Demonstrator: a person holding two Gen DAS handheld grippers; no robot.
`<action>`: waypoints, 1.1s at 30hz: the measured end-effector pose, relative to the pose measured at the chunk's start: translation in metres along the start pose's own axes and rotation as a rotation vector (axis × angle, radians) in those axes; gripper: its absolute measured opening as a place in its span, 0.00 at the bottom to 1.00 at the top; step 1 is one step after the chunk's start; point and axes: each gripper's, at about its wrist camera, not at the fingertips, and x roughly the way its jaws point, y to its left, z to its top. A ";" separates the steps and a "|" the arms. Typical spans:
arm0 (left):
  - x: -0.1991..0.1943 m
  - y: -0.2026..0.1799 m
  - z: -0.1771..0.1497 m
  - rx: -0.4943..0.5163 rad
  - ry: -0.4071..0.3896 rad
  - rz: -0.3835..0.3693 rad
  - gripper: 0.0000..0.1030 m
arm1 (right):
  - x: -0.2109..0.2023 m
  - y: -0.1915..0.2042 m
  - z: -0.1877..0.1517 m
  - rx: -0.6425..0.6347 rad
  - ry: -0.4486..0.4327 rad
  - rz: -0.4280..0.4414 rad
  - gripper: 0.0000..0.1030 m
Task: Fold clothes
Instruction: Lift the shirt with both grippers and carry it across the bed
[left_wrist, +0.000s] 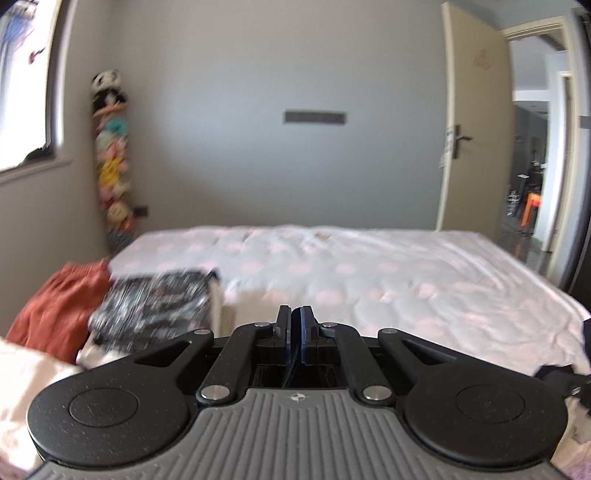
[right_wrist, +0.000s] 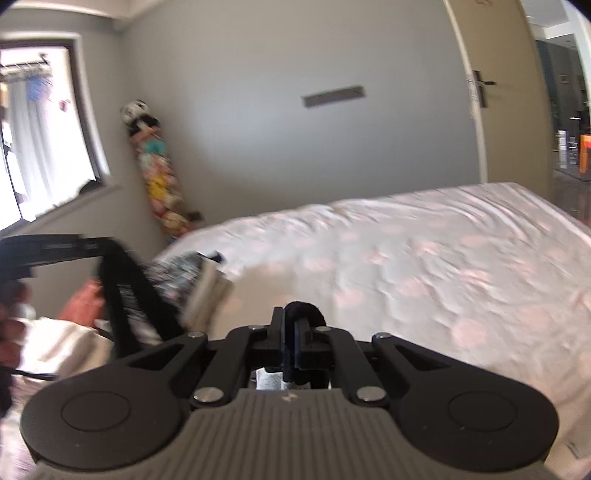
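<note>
A bed with a white, pink-spotted sheet (left_wrist: 369, 273) fills both views. A pile lies at its left: a black-and-white patterned garment (left_wrist: 155, 302), a rust-orange garment (left_wrist: 59, 306) and pale pink cloth (left_wrist: 22, 391). My left gripper (left_wrist: 295, 314) is shut, jaws pressed together with a thin dark fabric edge between them. My right gripper (right_wrist: 291, 314) is shut on a dark navy garment (right_wrist: 306, 308) that bulges above the fingertips. The other gripper and a hand show at the left of the right wrist view (right_wrist: 122, 288).
A hanging column of soft toys (left_wrist: 110, 155) stands in the left corner by a window (left_wrist: 22, 81). An open door (left_wrist: 476, 122) is at the right, leading to a hallway. A grey wall (left_wrist: 277, 74) is behind the bed.
</note>
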 end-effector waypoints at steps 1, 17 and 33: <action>0.006 0.009 -0.009 -0.015 0.023 0.021 0.03 | 0.006 -0.010 -0.007 -0.010 0.011 -0.064 0.05; 0.080 0.081 -0.091 -0.006 0.344 0.262 0.05 | 0.039 -0.138 -0.077 0.201 0.242 -0.480 0.07; 0.107 0.003 -0.103 0.110 0.405 -0.107 0.45 | 0.038 -0.097 -0.064 0.069 0.226 -0.351 0.45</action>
